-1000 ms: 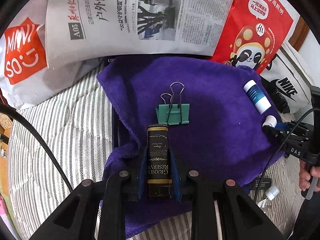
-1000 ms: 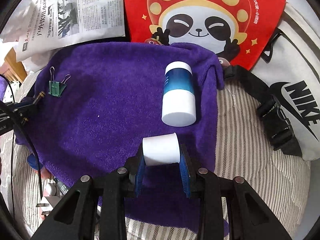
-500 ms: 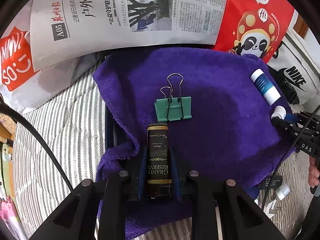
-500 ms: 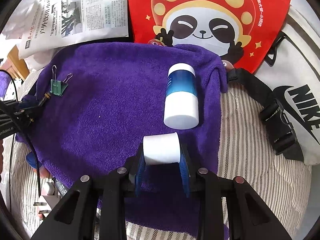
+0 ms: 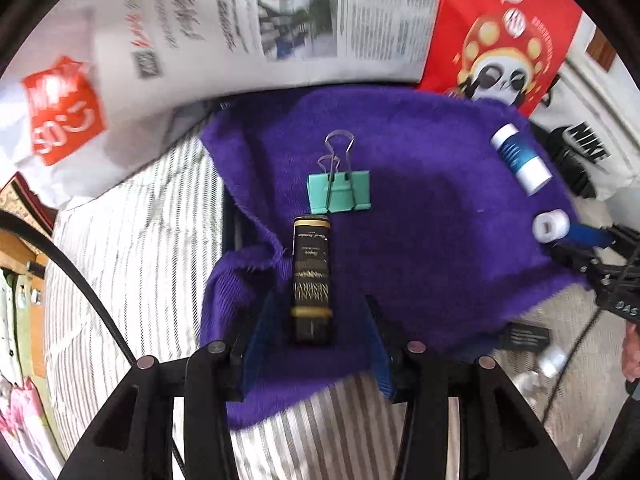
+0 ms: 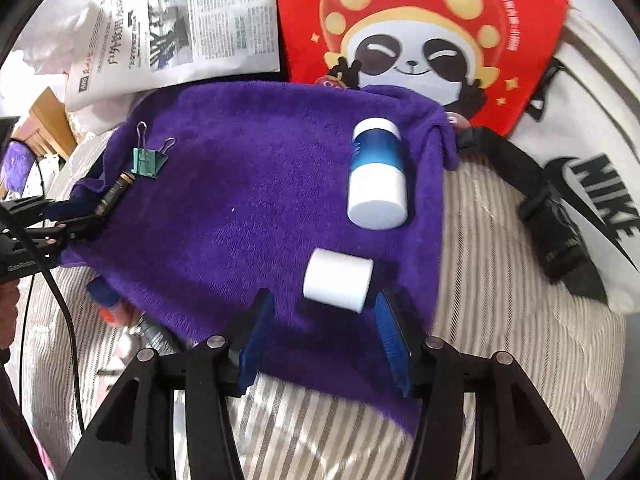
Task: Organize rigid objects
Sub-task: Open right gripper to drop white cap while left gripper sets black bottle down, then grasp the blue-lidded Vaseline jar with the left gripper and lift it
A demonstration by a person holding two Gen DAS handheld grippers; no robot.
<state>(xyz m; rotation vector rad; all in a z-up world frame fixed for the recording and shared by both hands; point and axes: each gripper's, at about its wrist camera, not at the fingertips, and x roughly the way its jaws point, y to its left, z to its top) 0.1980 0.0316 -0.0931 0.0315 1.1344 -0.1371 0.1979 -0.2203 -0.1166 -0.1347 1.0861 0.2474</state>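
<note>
While lying on the purple towel, the black "Grand Reserve" tube is sitting untouched between the left gripper's opening jaws. Toward the towel's near-right corner, the right gripper is spreading around the white cylinder. Beyond the towel, a "NIKE" bag is resting.
</note>
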